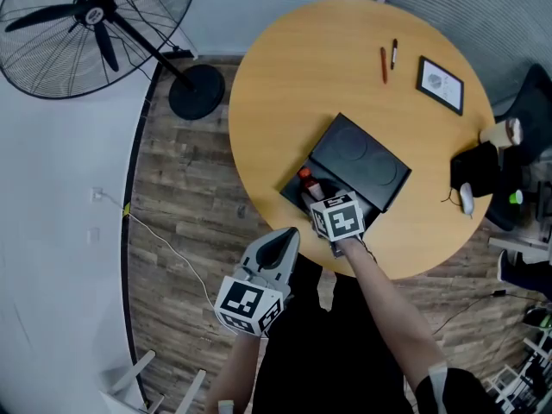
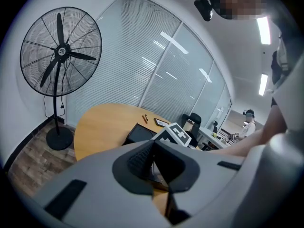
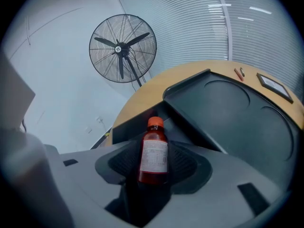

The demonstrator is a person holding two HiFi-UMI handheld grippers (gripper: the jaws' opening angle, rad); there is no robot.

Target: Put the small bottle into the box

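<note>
Round wooden table, black box near its near edge, lid flipped open to the far-right. Small bottle w/ orange cap, reddish liquid and white label is upright inside the open box, at its left end. R gripper reaches down into the box. Its jaws are spread wide either side of the bottle, w/ the bottle standing btwn the pads and no visible squeeze on it. L gripper is off the table's near edge, over the floor, left of the R arm. Its jaws are closed together w/ nothing btwn them. Far side of table: two pens, and a framed card to their right. Standing fan is on the floor, far left.
</note>
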